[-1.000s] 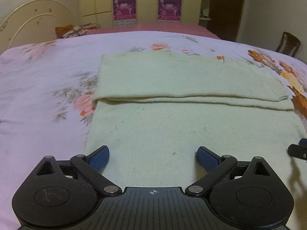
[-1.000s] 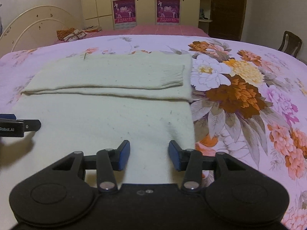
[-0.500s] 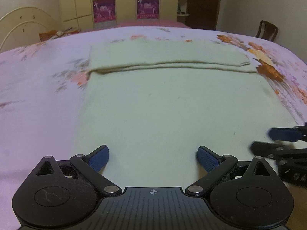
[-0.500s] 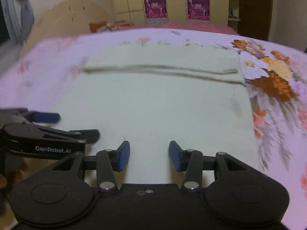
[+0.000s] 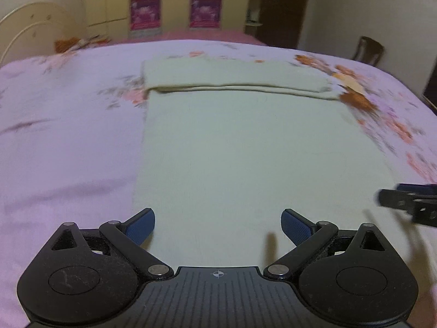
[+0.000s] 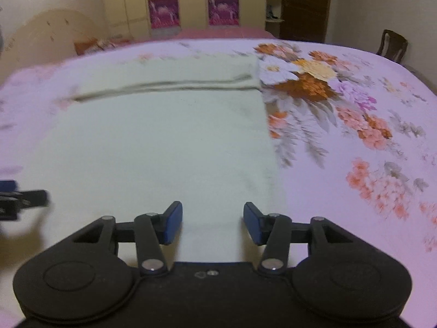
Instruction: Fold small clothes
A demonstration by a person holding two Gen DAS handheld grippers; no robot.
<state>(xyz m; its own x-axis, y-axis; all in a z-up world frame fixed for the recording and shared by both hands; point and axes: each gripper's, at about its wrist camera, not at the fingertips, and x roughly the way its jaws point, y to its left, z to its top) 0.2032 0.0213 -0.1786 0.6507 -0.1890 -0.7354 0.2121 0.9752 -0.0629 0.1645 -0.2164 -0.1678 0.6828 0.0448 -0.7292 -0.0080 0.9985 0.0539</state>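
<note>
The left gripper (image 5: 218,225) hung low over the near edge of the cream garment (image 5: 245,147), pointing along it toward the far fold, its blue pads (image 5: 140,227) spread wide with nothing between them; the left pad sat about over the garment's left border. The right gripper (image 6: 212,222) hovered in the same forward-facing pose over the garment's near right corner, its pads (image 6: 172,222) parted to a moderate gap and holding nothing, the right pad close to the cloth's right edge. Each gripper's fingertips showed blurred at the side of the other's view, so the two sat side by side, well apart, across the garment's width. The cream garment lay flat on the floral bedspread (image 6: 355,125), its far end folded back over itself into a thick band (image 5: 235,78). Both views were smeared by motion. No lettering could be read on either gripper. Two pink posters (image 6: 164,12) hung on the pale wardrobe (image 6: 136,0) behind the bed, their print illegible. A wooden chair (image 6: 393,44) stood at the right wall.
</note>
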